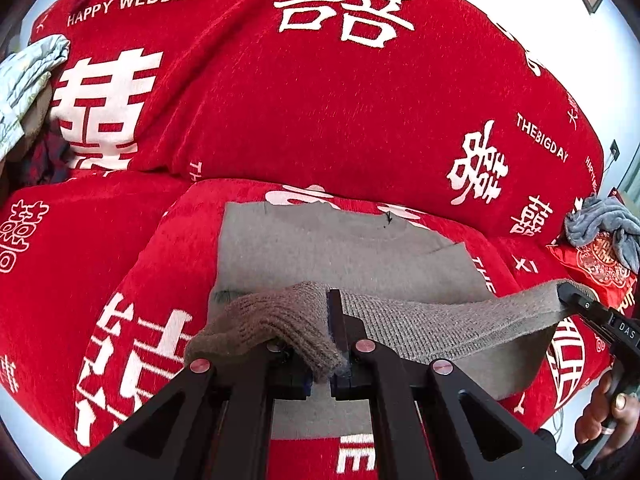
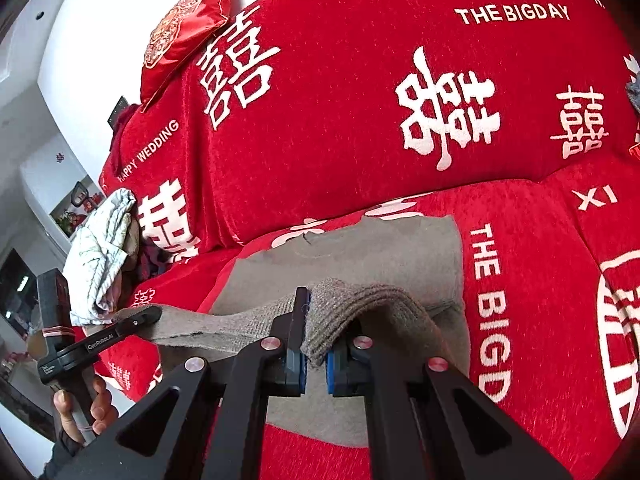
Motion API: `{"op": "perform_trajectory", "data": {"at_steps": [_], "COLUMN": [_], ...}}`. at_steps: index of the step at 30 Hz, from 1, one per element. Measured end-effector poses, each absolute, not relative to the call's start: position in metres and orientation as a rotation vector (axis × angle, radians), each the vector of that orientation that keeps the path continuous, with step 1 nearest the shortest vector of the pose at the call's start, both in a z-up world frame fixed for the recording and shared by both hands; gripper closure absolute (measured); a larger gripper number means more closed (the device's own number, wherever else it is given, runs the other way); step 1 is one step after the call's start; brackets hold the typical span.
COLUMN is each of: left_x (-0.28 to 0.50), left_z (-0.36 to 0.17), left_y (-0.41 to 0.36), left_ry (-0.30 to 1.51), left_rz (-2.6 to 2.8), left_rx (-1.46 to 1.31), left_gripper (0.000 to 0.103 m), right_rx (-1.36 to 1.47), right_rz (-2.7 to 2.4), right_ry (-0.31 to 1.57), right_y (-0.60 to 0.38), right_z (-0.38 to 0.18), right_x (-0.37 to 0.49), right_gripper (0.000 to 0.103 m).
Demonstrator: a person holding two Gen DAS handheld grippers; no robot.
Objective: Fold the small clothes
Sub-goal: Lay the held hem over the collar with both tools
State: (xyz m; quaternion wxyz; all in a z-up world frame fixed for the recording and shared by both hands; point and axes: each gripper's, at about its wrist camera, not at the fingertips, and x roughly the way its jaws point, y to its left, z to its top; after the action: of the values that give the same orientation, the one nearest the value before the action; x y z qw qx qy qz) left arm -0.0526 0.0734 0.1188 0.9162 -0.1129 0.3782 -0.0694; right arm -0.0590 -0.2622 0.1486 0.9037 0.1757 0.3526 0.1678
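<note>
The left claw [image 1: 338,354] is pinching one end of the ribbed bottom edge of a grey-brown sweater [image 1: 344,252], and the right claw [image 2: 316,344] is pinching the other end, so the hem [image 1: 440,320] hangs stretched between them, lifted off the cloth below. The rest of the sweater lies flat on the sofa seat [image 1: 80,248] just ahead of both claws, neck end farthest from them. Judging by this, the fold looks only begun: the bottom edge is raised but not yet carried forward onto the body, and whether the sleeves are already tucked in cannot be told. Laying the hem down, smoothing and any further halving are left. Other clothes appear to wait: a pale crumpled garment [image 2: 102,248] far off to the left of the claws and a grey bundle [image 1: 604,224] far to the right, by a red embroidered cushion [image 2: 184,32]. The red sofa cover reads "HAPPY WEDDING" [image 1: 140,2] and "THE BIGDAY" [image 2: 514,14], with "XI" and large white double-happiness characters. The left claw's side reads "GenRoboLAI", as near as can be made out; the right one shows "DAS".
</note>
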Motion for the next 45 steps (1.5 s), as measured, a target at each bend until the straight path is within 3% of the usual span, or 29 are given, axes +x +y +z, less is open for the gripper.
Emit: {"op": "perform_trajectory", "data": {"at_steps": [29, 45], "left_x": [0.024, 0.072], "left_z": [0.143, 0.129], "left_y": [0.068, 0.054], "left_ry": [0.787, 0.839], "left_rz": [-0.098, -0.1], "left_rx": [-0.183, -0.142], "left_gripper": [0.097, 0.097], "right_rx": [0.288, 0.297], "right_rz": [0.296, 0.23], "right_ry": [0.751, 0.806], "right_y": [-0.248, -0.255], "right_z": [0.17, 0.143], "right_x": [0.014, 0.052], "right_gripper": [0.096, 0.096]}}
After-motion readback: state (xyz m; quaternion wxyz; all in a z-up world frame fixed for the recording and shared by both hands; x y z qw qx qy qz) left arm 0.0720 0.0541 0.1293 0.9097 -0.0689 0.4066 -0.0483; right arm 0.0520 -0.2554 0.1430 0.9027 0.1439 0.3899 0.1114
